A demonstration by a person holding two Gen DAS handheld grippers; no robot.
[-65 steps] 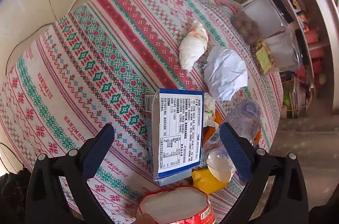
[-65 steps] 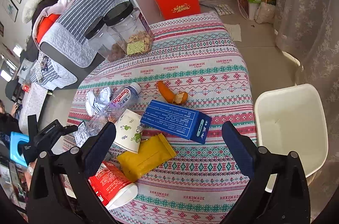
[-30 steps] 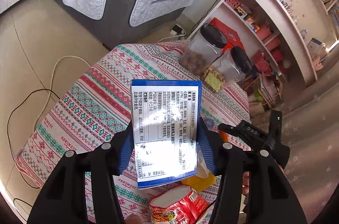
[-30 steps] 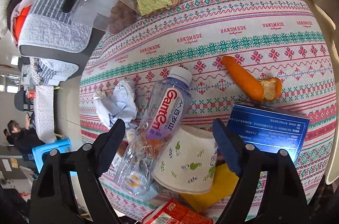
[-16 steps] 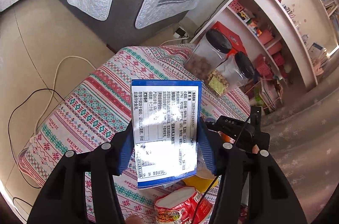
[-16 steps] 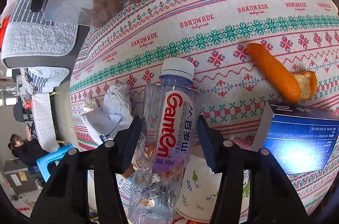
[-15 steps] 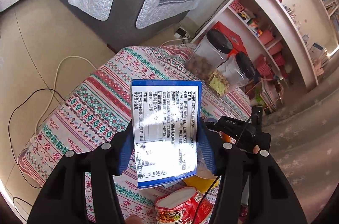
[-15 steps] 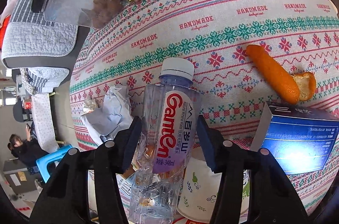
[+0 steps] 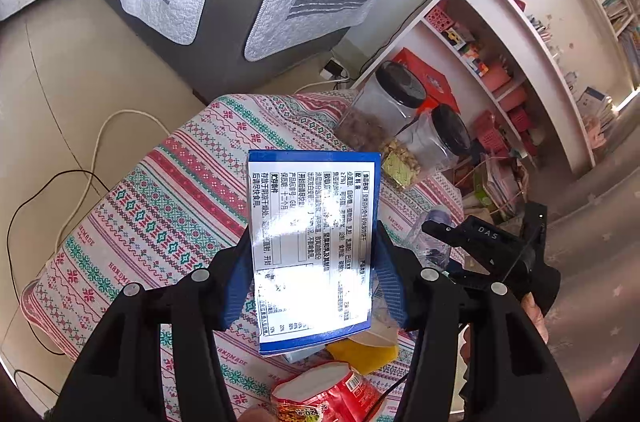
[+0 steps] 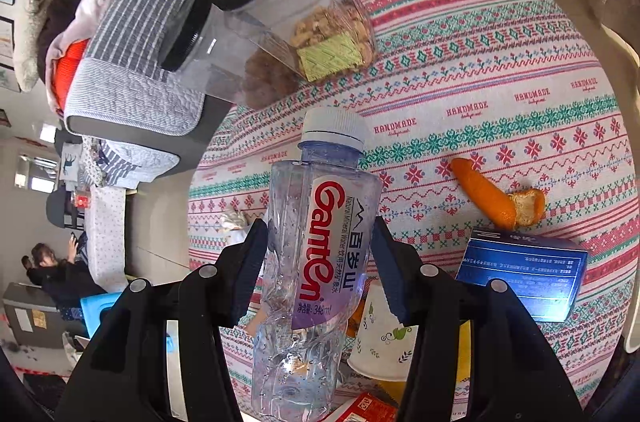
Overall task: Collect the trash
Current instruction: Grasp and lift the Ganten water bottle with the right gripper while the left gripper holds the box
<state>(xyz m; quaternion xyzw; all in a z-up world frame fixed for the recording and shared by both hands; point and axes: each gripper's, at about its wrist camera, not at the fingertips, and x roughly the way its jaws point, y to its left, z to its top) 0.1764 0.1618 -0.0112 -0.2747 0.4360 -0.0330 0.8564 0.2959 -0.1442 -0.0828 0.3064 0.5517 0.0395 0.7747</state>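
Above the patterned table (image 10: 500,34), gripping blue box (image 9: 312,242) in left gripper (image 9: 312,286), crushed bottle (image 10: 316,242) in right gripper (image 10: 318,274), needing a bin, likely toward three o'clock.

Box (image 9: 312,246) lifted by left; bottle (image 10: 316,242) now clamped, raised.

Bright daylight fills both views. In the left wrist view a hard white glare burns out the print on the lower half of the box (image 9: 314,246), leaving the text there unreadable. In the right wrist view the same box (image 10: 520,276) carries a pale bluish sheen, and the bottle (image 10: 316,262) shows small highlights. Shadows on the desk (image 10: 480,70) are soft. Fisheye distortion bends the shelf (image 9: 520,34) and rounds the desk; corners fall to black. Focus is sharp centrally, softer at the rim.
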